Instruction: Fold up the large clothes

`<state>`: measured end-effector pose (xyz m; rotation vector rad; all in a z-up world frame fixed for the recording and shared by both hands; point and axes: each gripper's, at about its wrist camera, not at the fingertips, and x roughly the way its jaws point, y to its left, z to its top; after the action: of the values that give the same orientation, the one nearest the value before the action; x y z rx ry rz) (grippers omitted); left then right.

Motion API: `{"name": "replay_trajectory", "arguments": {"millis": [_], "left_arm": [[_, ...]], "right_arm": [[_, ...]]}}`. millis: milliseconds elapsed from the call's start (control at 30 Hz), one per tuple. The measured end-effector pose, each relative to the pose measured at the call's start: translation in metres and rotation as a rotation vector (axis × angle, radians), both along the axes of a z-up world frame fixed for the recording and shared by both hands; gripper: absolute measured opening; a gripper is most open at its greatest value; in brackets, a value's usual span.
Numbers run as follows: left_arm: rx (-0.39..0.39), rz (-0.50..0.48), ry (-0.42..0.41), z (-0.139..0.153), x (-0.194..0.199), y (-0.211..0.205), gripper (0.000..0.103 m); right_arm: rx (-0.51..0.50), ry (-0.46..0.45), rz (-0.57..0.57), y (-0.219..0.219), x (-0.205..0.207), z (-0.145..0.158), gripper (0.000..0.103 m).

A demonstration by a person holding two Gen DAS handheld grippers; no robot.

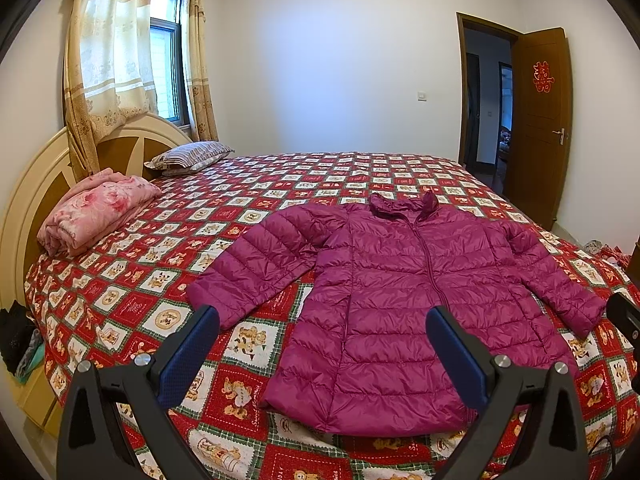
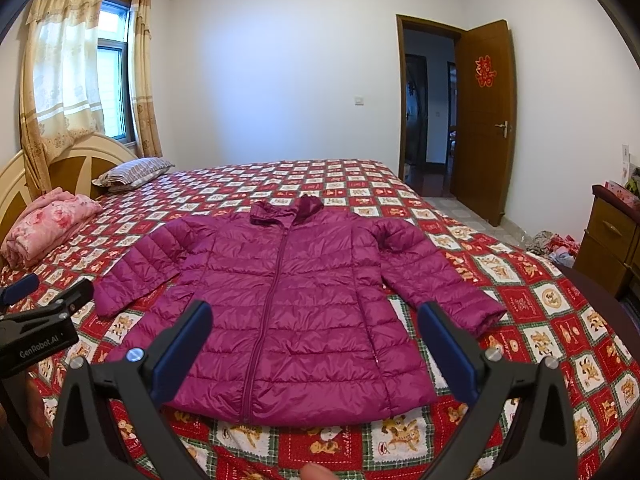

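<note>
Left gripper (image 1: 322,322) jaws wide, empty, hovering; jacket (image 1: 400,300) flat on bed (image 1: 120,300) just ahead, left sleeve (image 1: 256,268) beyond left finger. I'd pinch cuff, fold across chest. Right gripper (image 2: 314,318) spread, empty; right sleeve (image 2: 436,280) ahead-right; mirror.

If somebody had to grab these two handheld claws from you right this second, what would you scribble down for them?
Left gripper: open, empty, above the near edge of the bed.
Right gripper: open, empty, same height.
Purple puffer jacket: flat on the bedspread, front up, zipped, both sleeves spread outward, hem nearest you.
Done: jacket laid out; no fold made yet.
Left: probably fold each sleeve across the body, then fold the body.
</note>
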<state>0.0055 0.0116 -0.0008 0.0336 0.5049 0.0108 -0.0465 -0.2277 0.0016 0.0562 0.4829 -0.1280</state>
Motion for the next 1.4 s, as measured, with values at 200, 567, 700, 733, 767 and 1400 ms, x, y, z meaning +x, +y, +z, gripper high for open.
{"name": "replay_trajectory", "arguments": {"millis": [200,567,700,733,767,1400], "left_arm": [[0.001,0.000,0.001,-0.001,0.000,-0.001,0.102],[0.010,0.005,0.034,-0.018,0.016,0.001,0.102],[0.035,-0.017,0.061,-0.031,0.035,-0.007,0.102],[0.040,-0.023,0.063,-0.033,0.039,-0.010,0.102],[0.047,-0.028,0.066,-0.034,0.044,-0.013,0.102],[0.107,-0.021,0.125,-0.085,0.131,-0.054,0.102]], "right_arm": [[0.002,0.001,-0.001,0.000,0.000,-0.001,0.103],[-0.020,0.044,-0.061,-0.018,0.017,-0.021,0.103],[-0.033,0.087,-0.100,-0.037,0.034,-0.035,0.103],[-0.039,0.096,-0.110,-0.040,0.038,-0.038,0.103],[-0.041,0.104,-0.117,-0.044,0.042,-0.039,0.103],[-0.018,0.185,-0.208,-0.097,0.100,-0.077,0.103]]}}
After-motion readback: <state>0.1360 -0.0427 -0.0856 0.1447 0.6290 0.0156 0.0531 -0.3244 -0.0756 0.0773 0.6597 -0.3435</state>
